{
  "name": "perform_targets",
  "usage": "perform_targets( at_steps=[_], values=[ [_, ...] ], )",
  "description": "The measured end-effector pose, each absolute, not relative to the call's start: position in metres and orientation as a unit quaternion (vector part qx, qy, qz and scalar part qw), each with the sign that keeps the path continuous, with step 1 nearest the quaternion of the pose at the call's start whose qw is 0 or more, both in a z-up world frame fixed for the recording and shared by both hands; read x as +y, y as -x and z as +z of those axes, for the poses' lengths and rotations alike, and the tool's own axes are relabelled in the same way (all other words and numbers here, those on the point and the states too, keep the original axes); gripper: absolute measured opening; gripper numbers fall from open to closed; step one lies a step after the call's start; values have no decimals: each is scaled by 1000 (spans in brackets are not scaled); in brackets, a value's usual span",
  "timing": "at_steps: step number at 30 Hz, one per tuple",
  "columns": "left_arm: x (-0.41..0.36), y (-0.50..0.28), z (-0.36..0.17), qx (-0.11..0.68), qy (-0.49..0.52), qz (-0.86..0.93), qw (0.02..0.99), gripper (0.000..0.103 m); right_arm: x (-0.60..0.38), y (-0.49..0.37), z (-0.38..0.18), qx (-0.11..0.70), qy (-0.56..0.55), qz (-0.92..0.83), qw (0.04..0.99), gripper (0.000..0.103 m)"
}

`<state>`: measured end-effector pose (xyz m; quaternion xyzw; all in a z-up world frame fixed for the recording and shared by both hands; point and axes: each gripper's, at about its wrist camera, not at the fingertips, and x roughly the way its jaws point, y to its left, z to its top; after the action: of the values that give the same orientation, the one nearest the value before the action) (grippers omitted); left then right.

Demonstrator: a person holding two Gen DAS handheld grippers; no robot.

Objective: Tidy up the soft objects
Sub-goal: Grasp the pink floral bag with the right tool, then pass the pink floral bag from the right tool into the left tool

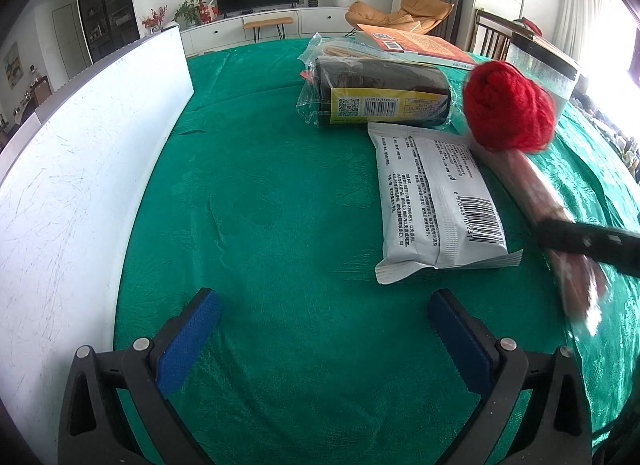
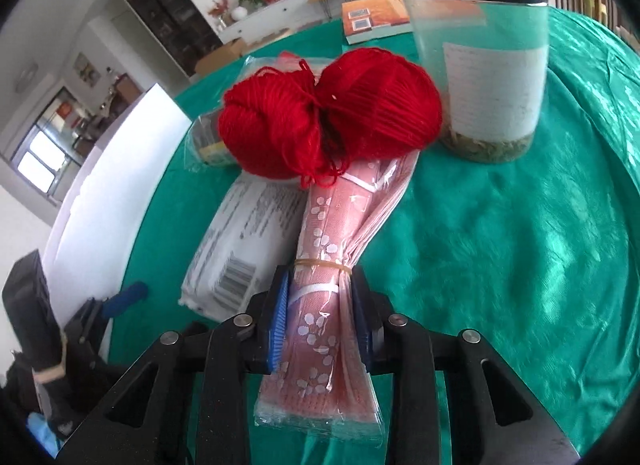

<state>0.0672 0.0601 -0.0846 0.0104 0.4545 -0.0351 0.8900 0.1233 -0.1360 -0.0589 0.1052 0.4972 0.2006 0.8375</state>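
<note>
My right gripper (image 2: 320, 289) is shut on a pink bundle of socks (image 2: 332, 233) in clear wrap, bound by a rubber band, gripped near its waist. A red ball of yarn (image 2: 332, 113) covers the bundle's far end. In the left wrist view the same pink bundle (image 1: 532, 185) slants across the right side with the red yarn (image 1: 508, 105) at its top and the right gripper's black finger (image 1: 592, 241) across it. My left gripper (image 1: 324, 329) stands open above the bare green cloth (image 1: 280, 205), holding nothing.
A white sealed packet (image 1: 440, 201) lies beside the bundle, with a dark wrapped package (image 1: 384, 93) behind it. A clear jar with a black lid (image 2: 484, 65) stands far right, an orange book (image 2: 372, 21) beyond. A white upright panel (image 1: 80, 169) bounds the left.
</note>
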Motion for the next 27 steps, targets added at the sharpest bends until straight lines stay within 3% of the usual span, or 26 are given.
perform_targets(
  at_steps=[8, 15, 27],
  values=[
    [60, -67, -85, 455, -11, -35, 890, 103, -210, -59, -49, 500, -113, 142, 847, 31],
    [60, -67, -84, 455, -10, -35, 890, 103, -262, -85, -57, 442, -158, 15, 883, 31],
    [60, -67, -84, 455, -10, -35, 890, 103, -225, -77, -54, 431, -126, 138, 883, 32]
  ],
)
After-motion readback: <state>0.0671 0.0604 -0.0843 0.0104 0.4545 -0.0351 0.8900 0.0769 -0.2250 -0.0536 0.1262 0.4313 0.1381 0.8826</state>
